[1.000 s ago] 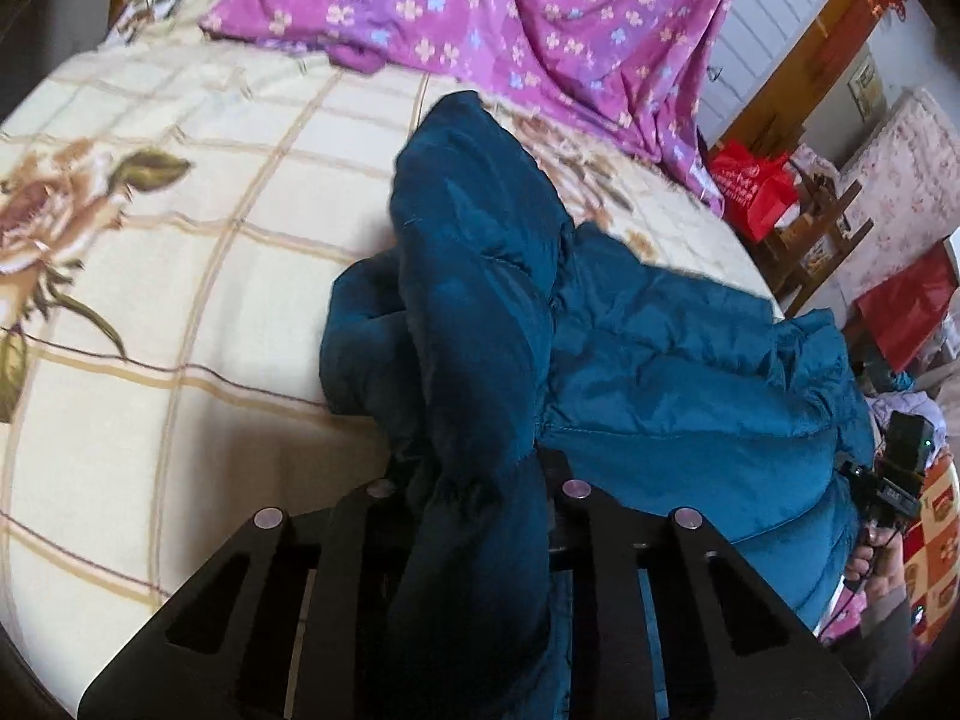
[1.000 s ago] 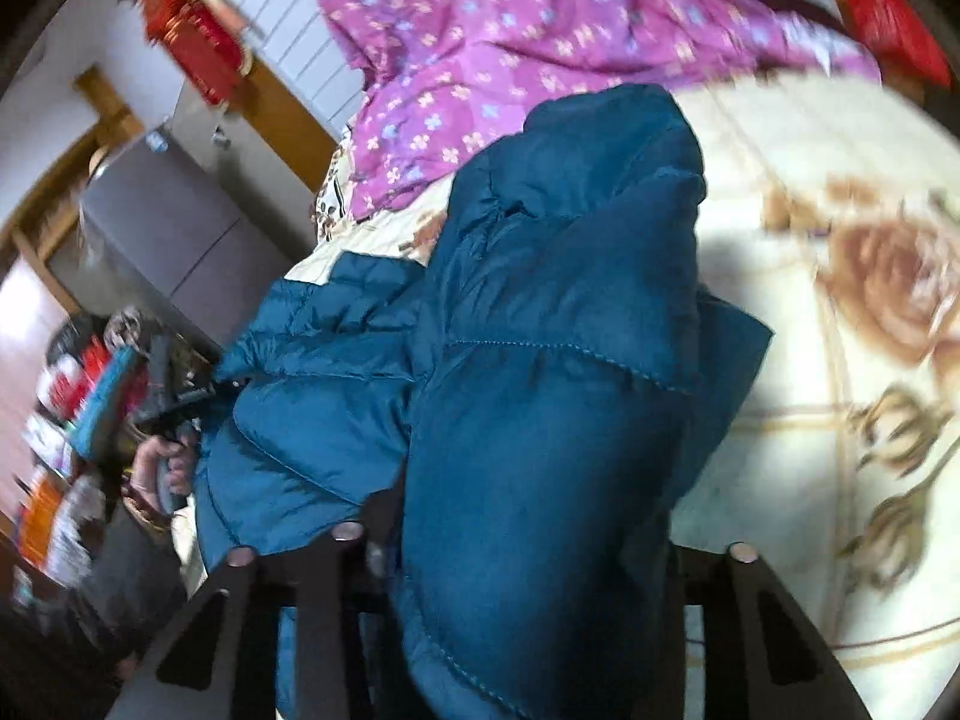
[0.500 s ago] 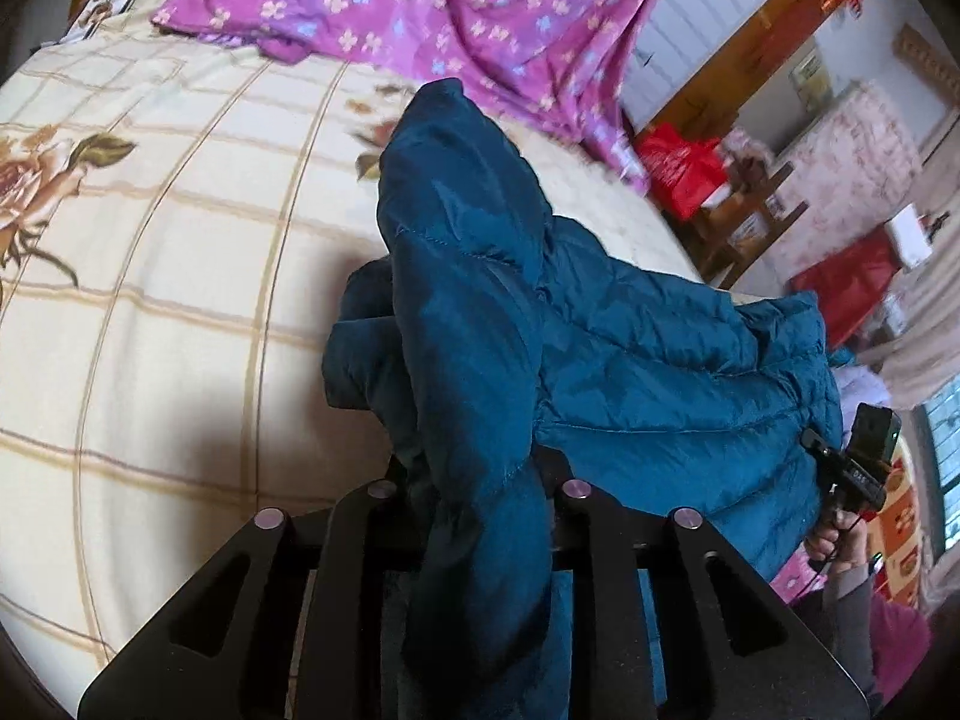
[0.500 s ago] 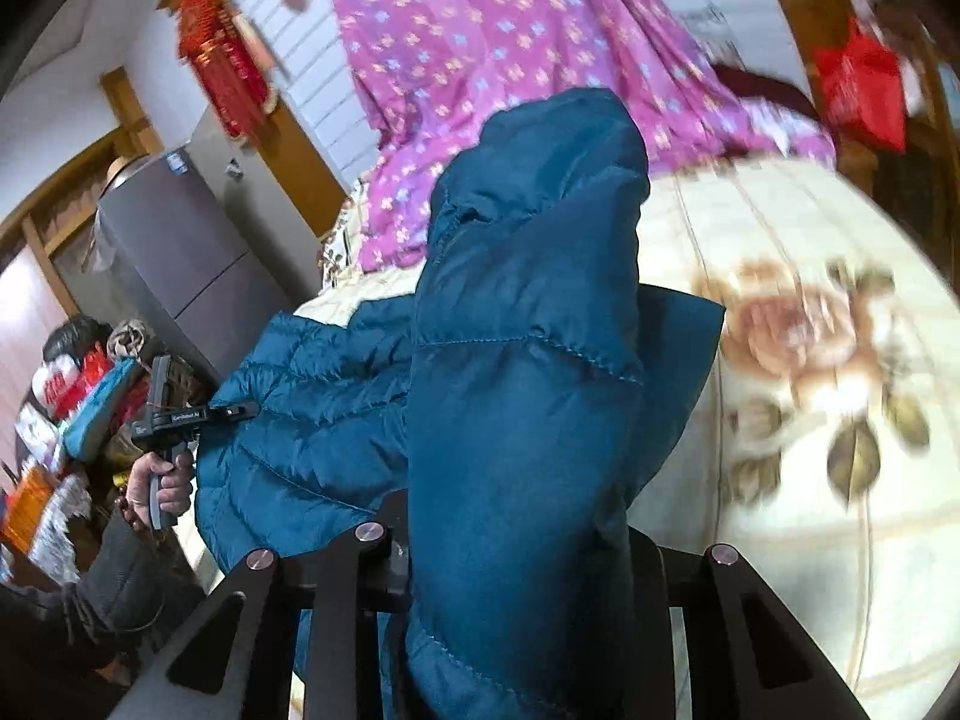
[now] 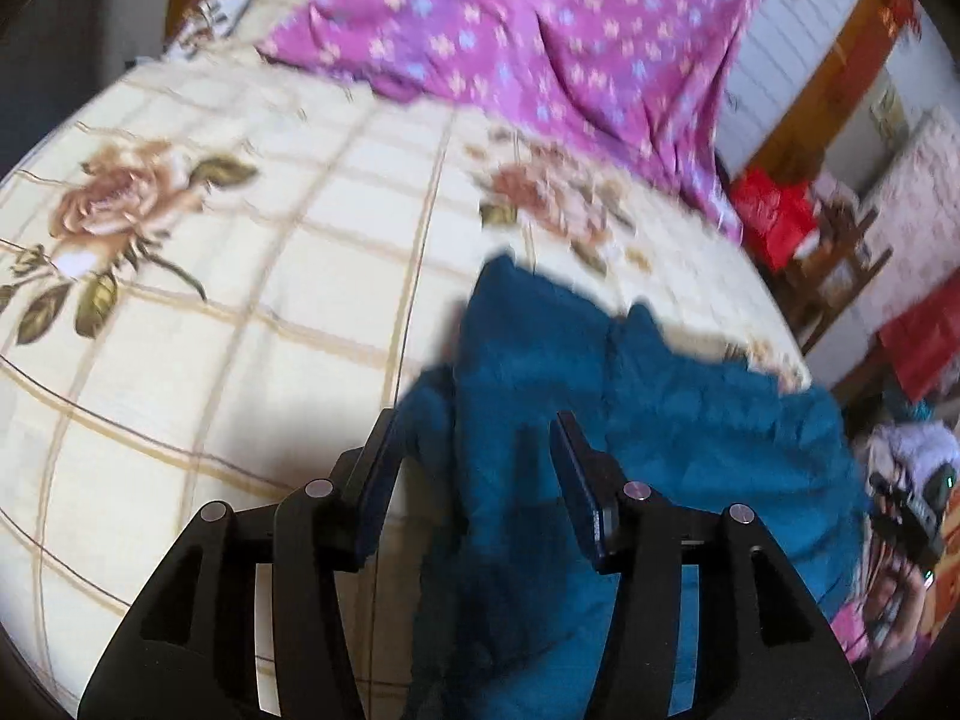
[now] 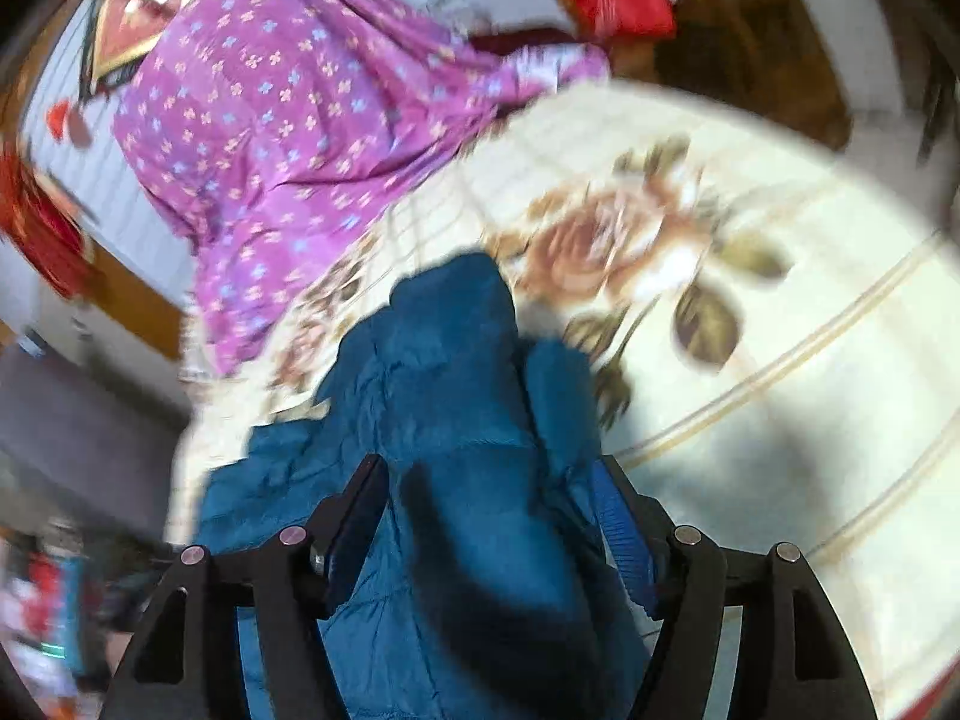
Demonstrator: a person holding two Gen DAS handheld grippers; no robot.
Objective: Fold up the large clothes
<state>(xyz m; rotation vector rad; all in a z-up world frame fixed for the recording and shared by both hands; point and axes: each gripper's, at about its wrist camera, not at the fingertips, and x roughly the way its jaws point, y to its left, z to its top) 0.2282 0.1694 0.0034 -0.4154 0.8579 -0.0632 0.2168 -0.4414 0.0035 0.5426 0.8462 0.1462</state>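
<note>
The jacket (image 5: pixel 630 420) is lying on the bed (image 5: pixel 240 330), near the bed's close edge; in the left wrist view it is sitting to the right of the middle, with bare bedspread stretching away to its left and behind it; a folded-over part of it is running between the fingers of the left gripper (image 5: pixel 474 438); behind, at the far side of the bed, a sheet (image 5: pixel 540 30) is lying heaped; to the right, beyond the bed's edge, a wooden chair (image 5: pixel 840 264) is standing; in the right wrist view the jacket (image 6: pixel 444 396) is lying between the fingers of the right gripper (image 6: pixel 492 474), the sheet (image 6: pixel 288 120) behind it to the left, bare bed (image 6: pixel 780 420) to its right.
</note>
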